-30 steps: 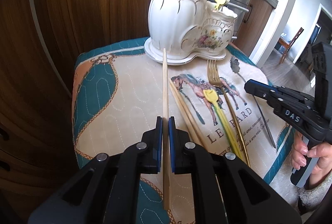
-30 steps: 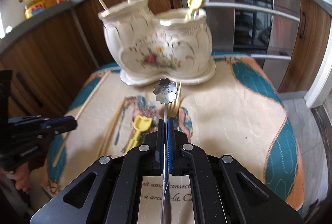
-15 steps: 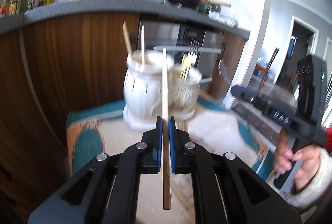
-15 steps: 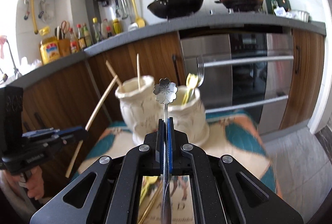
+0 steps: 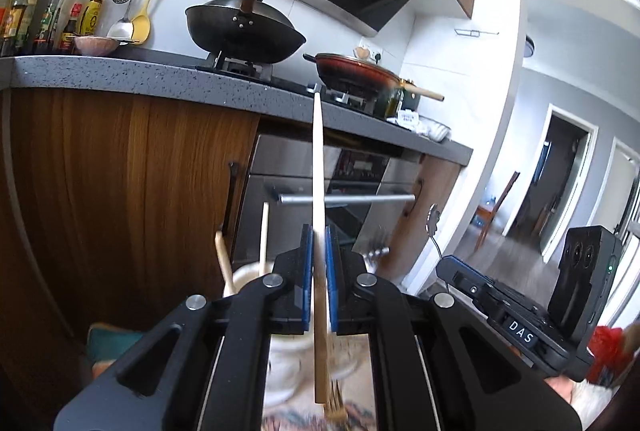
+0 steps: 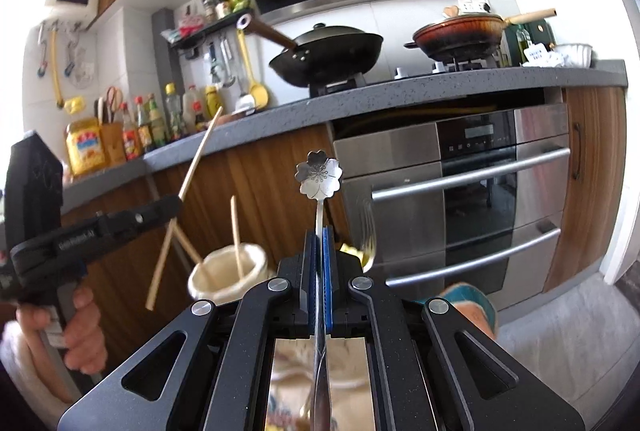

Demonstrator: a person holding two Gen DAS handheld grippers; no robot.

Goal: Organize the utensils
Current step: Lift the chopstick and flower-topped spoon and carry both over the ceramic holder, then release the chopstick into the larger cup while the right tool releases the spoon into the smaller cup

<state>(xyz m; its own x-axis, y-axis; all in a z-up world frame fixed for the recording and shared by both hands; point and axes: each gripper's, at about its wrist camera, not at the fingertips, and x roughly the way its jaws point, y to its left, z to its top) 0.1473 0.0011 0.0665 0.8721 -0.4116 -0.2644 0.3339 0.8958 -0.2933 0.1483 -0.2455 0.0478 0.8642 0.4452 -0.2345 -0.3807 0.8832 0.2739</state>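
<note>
Behind stands a kitchen counter (image 6: 400, 91) with two pans and an oven below. The left gripper (image 5: 318, 283) is clamped on one wooden chopstick (image 5: 317, 171), light, stiff and slippery, best held near its middle. The right gripper (image 6: 319, 279) is clamped on one thin metal spoon (image 6: 319, 175) with a flower end. The white ceramic holder (image 6: 228, 277), fragile, near and low, already keeps two chopsticks.
</note>
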